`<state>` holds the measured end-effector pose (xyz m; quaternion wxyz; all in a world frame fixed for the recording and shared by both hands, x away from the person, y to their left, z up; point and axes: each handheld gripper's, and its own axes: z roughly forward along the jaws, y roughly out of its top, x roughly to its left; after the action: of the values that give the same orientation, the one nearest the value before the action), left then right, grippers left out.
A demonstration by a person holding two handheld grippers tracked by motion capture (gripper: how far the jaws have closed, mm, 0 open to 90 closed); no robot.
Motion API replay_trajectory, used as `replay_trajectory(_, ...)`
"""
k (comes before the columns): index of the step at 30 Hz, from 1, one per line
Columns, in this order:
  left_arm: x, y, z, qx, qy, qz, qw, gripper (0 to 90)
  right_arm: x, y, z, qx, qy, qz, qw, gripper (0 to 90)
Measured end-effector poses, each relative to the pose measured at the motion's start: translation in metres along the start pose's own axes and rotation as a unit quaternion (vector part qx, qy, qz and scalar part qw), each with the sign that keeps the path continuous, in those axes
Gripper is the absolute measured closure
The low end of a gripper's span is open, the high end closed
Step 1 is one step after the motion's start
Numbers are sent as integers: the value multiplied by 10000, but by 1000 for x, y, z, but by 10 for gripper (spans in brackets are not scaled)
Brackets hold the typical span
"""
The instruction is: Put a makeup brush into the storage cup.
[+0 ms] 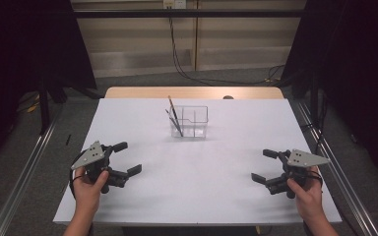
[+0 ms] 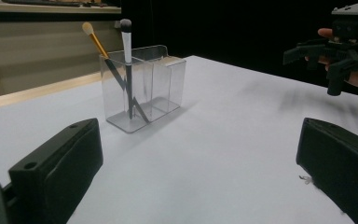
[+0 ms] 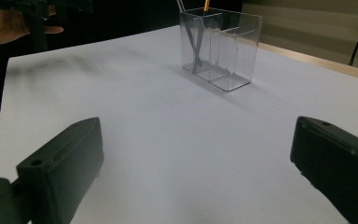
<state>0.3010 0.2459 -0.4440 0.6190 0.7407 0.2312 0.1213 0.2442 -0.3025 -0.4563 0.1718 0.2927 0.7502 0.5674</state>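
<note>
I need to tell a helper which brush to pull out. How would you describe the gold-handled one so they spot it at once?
Look to the far middle of the white table for the clear plastic organizer. Two brushes stand together in its end compartment. Take the gold-handled brush, which leans outward with a pale tip; its neighbour, the white-handled brush, stands upright with a dark tip.

In the right gripper view the top edge cuts off the two brushes (image 3: 196, 44) in the clear holder (image 3: 221, 46), so their heads are out of sight, and the far hand (image 3: 9, 25) is cropped at the top left corner. In the left gripper view the other gripper (image 2: 338, 56) runs off the right edge. In the high view the brush (image 1: 173, 115) heads are too small to tell apart.
</note>
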Motion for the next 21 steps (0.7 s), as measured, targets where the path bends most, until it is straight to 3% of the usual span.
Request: replay_trajectory(21, -2, -6, -15, 83, 115, 34, 9999, 4, 1, 0, -1, -2, 0, -26, 10000, 21)
